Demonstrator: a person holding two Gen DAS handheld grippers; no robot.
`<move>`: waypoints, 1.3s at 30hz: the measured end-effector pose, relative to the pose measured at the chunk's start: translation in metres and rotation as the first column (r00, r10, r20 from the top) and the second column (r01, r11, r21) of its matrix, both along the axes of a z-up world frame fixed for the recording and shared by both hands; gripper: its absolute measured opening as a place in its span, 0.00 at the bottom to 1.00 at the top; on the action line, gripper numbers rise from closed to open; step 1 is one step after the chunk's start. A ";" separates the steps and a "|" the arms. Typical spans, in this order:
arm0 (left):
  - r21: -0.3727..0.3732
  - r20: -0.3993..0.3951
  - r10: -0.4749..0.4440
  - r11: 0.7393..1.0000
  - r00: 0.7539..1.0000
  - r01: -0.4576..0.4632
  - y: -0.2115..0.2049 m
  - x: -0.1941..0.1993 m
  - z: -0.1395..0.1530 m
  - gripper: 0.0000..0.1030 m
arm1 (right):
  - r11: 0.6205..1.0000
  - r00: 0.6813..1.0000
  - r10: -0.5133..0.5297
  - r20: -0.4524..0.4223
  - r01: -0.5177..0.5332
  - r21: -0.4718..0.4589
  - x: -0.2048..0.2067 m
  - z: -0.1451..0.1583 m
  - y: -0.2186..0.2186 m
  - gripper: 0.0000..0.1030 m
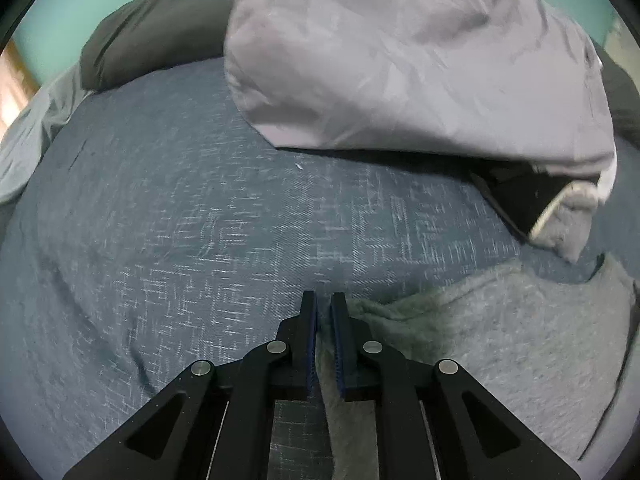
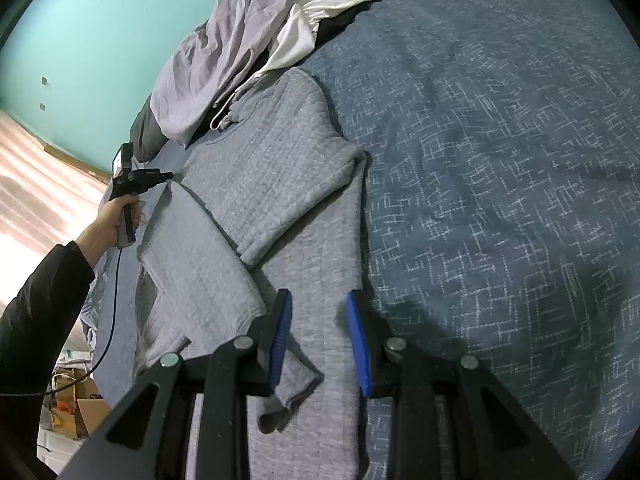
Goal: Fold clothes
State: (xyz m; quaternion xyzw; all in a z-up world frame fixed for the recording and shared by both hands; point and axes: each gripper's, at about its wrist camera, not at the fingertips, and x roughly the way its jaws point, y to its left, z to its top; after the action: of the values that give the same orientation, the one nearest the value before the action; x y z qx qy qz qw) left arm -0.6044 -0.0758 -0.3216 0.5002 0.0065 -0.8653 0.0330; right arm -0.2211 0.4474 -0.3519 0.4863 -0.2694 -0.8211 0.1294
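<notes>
The left gripper (image 1: 324, 308) is nearly closed, pinching an edge of the grey quilted knit sweater (image 2: 256, 184) spread on the blue woven bedspread (image 1: 180, 220). The right gripper (image 2: 318, 300) hangs partly open just above the sweater's hem, holding nothing. Beyond lies a crumpled lilac garment (image 1: 400, 60).

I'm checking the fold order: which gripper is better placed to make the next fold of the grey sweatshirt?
Probably left. The left gripper is pinched shut on the grey sweatshirt at its edge, ready to carry it over. The right gripper hangs open above the fabric, gripping nothing.
</notes>
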 end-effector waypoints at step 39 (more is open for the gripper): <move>0.457 0.022 -0.156 0.880 0.988 0.129 -0.066 0.184 -0.019 0.10 | 0.997 1.000 -0.008 -0.011 0.009 0.076 0.039 0.044 -0.012 0.27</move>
State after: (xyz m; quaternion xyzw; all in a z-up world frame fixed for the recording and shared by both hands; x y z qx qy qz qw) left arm -0.4205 -0.1422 -0.3406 0.5181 0.1708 -0.8249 -0.1482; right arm -0.1818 0.4356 -0.3082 0.4854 -0.2393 -0.8338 0.1088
